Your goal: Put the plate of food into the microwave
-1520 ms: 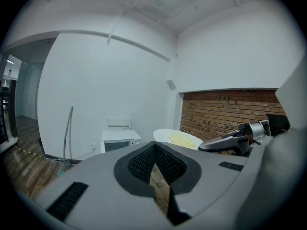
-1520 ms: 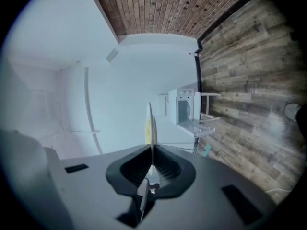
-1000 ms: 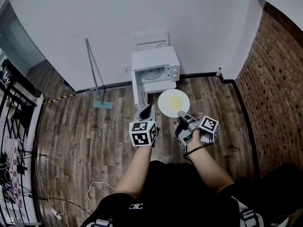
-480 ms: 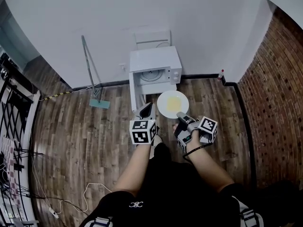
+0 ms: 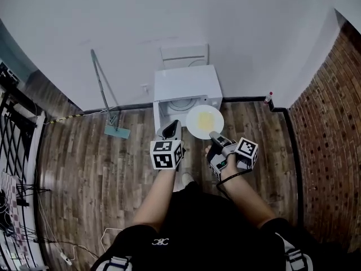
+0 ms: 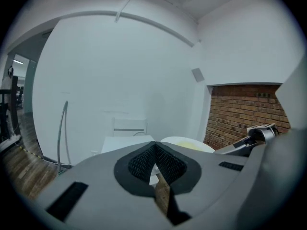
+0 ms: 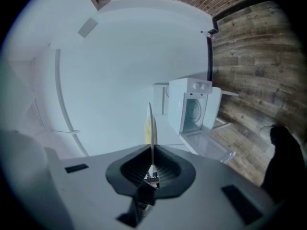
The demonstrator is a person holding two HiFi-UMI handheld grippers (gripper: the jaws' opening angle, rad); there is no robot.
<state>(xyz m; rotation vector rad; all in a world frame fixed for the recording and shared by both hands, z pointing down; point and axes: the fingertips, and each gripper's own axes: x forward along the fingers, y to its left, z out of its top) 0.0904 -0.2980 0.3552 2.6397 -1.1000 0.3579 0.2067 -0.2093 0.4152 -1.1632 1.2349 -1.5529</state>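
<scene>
A white plate (image 5: 205, 121) with yellow food is held level by its near rim, my right gripper (image 5: 214, 135) shut on it. In the right gripper view the plate (image 7: 151, 128) shows edge-on between the jaws of the right gripper (image 7: 151, 164). Just beyond it the white microwave (image 5: 186, 92) stands on the floor against the wall, its door open; the same microwave (image 7: 194, 107) shows its round turntable. My left gripper (image 5: 172, 126) hangs to the left of the plate, shut, with nothing in it. In its own view, past the left gripper (image 6: 154, 152), lie the plate (image 6: 188, 144) and the microwave (image 6: 125, 143).
A mop (image 5: 104, 100) leans on the white wall left of the microwave. A brick wall (image 5: 333, 123) closes the right side, with a small bottle (image 5: 268, 98) in the corner. Cables (image 5: 34, 236) lie on the wood floor at far left.
Both grippers and the plate have moved toward the microwave, which now looks larger and nearer. The plate's far edge now overlaps the microwave's front. Both grips are unchanged.
</scene>
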